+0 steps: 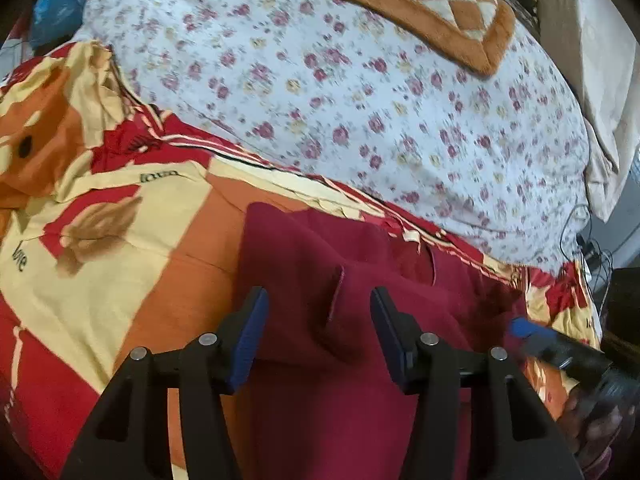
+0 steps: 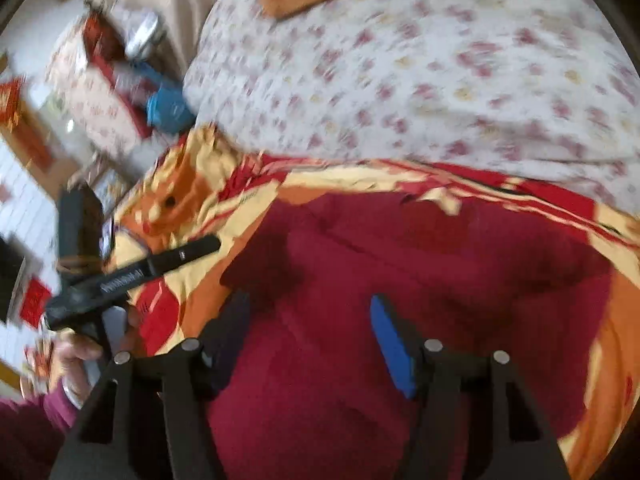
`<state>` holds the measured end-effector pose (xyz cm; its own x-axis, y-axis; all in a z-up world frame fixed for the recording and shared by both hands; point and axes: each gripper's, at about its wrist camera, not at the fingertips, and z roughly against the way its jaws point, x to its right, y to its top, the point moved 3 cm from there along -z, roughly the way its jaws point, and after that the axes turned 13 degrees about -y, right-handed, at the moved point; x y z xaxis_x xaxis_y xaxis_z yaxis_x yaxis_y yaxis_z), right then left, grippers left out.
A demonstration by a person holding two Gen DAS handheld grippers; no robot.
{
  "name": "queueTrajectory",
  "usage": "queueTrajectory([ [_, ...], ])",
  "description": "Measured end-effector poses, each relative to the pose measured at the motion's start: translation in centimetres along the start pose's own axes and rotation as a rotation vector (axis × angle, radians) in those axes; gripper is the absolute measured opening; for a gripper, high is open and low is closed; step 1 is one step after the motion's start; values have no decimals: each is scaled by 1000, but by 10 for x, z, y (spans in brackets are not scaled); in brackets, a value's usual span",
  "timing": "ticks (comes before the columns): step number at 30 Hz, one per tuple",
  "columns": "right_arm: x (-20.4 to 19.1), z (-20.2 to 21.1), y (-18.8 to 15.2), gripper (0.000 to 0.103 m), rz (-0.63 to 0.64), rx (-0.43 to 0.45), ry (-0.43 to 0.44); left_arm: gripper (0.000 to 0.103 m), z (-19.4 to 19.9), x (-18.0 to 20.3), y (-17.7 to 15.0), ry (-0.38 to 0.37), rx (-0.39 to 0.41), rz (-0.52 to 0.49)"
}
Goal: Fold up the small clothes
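both sets of fingers are standing wide apart and holding nothing, the left gripper (image 1: 318, 332) and the right gripper (image 2: 310, 340) hovering over the dark red garment (image 1: 320, 280), which is lying rumpled between and ahead of the fingers on the patterned bedsheet (image 1: 120, 208). it is looking soft, light and limp, so pinching a raised crease or a hem should work best. beyond the fingertips the floral quilt (image 1: 360, 100) is bulging, limiting room ahead; bare sheet is lying open to the left.

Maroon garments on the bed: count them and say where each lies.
1. The maroon garment lies rumpled on the patterned sheet, under the open left gripper and right gripper. More may be hidden.
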<state>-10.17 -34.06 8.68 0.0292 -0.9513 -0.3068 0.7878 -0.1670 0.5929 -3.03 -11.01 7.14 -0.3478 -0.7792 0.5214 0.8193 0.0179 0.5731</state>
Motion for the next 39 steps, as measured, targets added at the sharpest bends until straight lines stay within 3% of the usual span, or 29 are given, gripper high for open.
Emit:
queueTrajectory([
  [3,39,29,-2,65,-117,37,-44,46,-17,8,-4,-3,-60,-34],
  [8,102,53,-19,65,-209,28,-174,45,-65,22,-13,62,-180,-124],
  [10,119,56,-28,65,-241,16,-208,18,-79,24,-16,65,-214,-140],
  [11,128,59,-33,65,-253,20,-231,12,-83,27,-16,87,-215,-160],
  [12,131,60,-34,65,-258,24,-243,0,-82,29,-16,93,-209,-176],
  [14,144,63,-38,68,-281,34,-289,0,-73,37,-10,32,-194,-180],
  [17,156,59,-35,71,-313,45,-333,0,-36,50,15,-28,-66,-196],
  [20,164,50,-28,74,-357,41,-320,0,-10,41,34,-53,21,-145],
  [23,165,37,-22,76,-381,31,-315,0,-9,26,33,7,9,-131],
  [29,176,-3,-6,81,-411,-28,-322,0,-13,14,20,12,-10,-101],
  [30,177,-10,-2,75,-401,-41,-324,0,-15,14,19,14,-14,-101],
  [31,178,-14,1,62,-383,-45,-340,0,-15,14,18,20,-16,-106],
  [32,177,-17,6,22,-348,-35,-372,0,-14,15,19,25,-15,-110],
  [33,177,-15,9,17,-333,-21,-386,0,-13,15,19,30,-12,-116],
  [35,175,-4,17,16,-319,47,-394,0,-14,14,18,37,-12,-120],
  [37,180,1,23,16,-313,96,-467,0,-25,12,14,44,-42,-108],
  [39,194,-13,22,21,-342,37,-477,0,-36,11,5,54,-80,-88],
])
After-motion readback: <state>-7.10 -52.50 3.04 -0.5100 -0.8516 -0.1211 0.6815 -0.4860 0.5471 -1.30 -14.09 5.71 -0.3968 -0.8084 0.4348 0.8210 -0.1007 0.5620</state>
